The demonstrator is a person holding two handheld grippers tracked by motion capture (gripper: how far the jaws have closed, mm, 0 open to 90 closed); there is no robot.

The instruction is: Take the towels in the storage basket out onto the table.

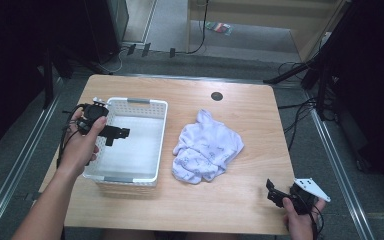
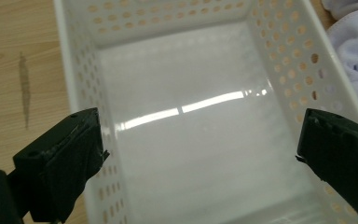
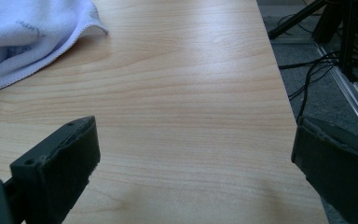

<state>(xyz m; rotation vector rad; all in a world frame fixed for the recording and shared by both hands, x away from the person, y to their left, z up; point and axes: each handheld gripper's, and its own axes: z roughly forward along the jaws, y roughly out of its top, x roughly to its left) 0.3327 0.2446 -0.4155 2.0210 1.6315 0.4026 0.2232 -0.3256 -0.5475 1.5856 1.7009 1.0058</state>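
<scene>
While the left tongs hang over the left side of the white basket, jaws spread wide and gripping nothing, the left hand holds them from the basket's left rim. The right tongs, equally wide apart and empty, sit low at the near right corner of the surface, gripped by the right hand. The left gripper view looks into the basket's glossy bare floor and perforated walls. A crumpled white cloth lies just right of the basket; the right gripper view catches its hemmed edge.
</scene>
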